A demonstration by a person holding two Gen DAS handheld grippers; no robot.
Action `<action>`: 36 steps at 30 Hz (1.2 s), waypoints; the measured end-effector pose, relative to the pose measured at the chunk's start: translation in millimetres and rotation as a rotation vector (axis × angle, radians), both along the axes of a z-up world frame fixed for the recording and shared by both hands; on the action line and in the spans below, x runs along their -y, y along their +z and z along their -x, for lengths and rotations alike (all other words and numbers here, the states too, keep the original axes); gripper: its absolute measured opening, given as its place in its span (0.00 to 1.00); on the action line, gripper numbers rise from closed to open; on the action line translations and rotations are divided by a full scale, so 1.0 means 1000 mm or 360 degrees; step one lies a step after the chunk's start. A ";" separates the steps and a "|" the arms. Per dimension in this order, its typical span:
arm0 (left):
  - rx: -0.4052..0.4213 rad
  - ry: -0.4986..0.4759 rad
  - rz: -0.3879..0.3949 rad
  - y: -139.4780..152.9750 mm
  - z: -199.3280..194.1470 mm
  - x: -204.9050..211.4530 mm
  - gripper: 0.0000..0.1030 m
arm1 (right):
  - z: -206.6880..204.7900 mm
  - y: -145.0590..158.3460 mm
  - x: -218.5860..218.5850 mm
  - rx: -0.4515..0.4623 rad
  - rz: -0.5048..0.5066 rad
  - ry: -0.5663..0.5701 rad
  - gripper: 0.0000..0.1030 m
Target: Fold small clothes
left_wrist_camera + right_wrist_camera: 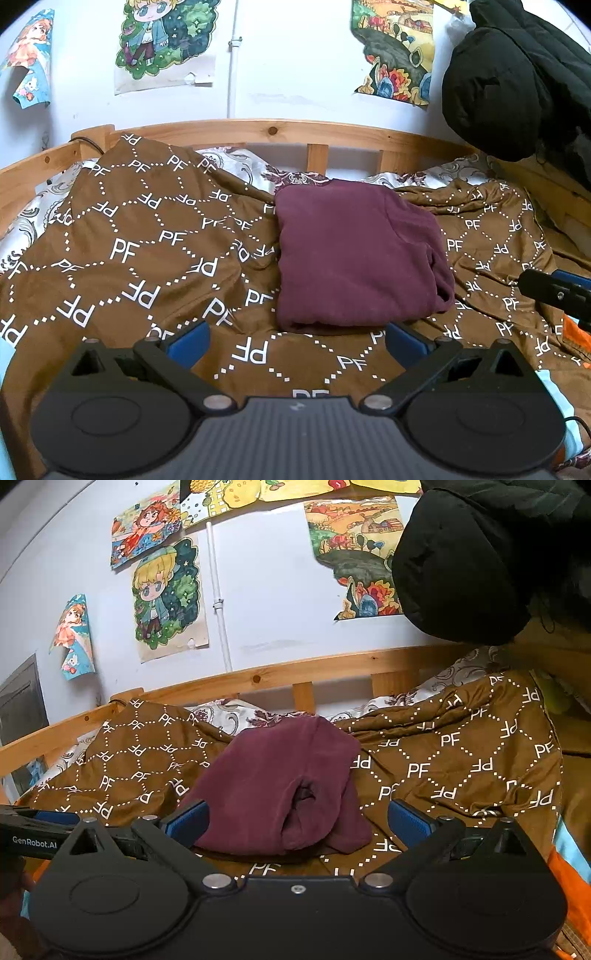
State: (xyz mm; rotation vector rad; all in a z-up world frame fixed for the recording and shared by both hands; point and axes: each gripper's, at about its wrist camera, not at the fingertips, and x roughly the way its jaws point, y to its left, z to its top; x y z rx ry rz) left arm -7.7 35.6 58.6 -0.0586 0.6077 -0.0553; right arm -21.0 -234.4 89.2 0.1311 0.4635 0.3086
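A maroon garment (354, 254) lies folded into a rough rectangle on the brown PF-patterned blanket (147, 258). It also shows in the right wrist view (280, 786), with a fold opening facing the camera. My left gripper (297, 341) is open and empty, just in front of the garment's near edge. My right gripper (297, 821) is open and empty, its fingers either side of the garment's near end. The right gripper also shows at the right edge of the left wrist view (554, 291).
A wooden bed rail (295, 133) runs along the back, against a white wall with drawings. A black jacket (517, 81) hangs at the upper right. A floral sheet (240, 166) shows behind the blanket. An orange cloth (569, 878) lies at the right.
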 end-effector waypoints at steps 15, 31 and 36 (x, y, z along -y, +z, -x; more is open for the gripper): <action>-0.0014 0.0005 -0.0017 -0.001 -0.002 0.000 0.99 | -0.002 -0.003 0.002 -0.0024 -0.0021 -0.0013 0.99; -0.0011 0.0006 -0.0021 -0.001 -0.001 -0.001 0.99 | -0.002 -0.003 0.002 -0.0026 -0.0022 -0.0012 0.99; -0.0011 0.0003 -0.0023 -0.002 -0.001 -0.002 0.99 | -0.002 -0.003 0.002 -0.0026 -0.0022 -0.0012 0.99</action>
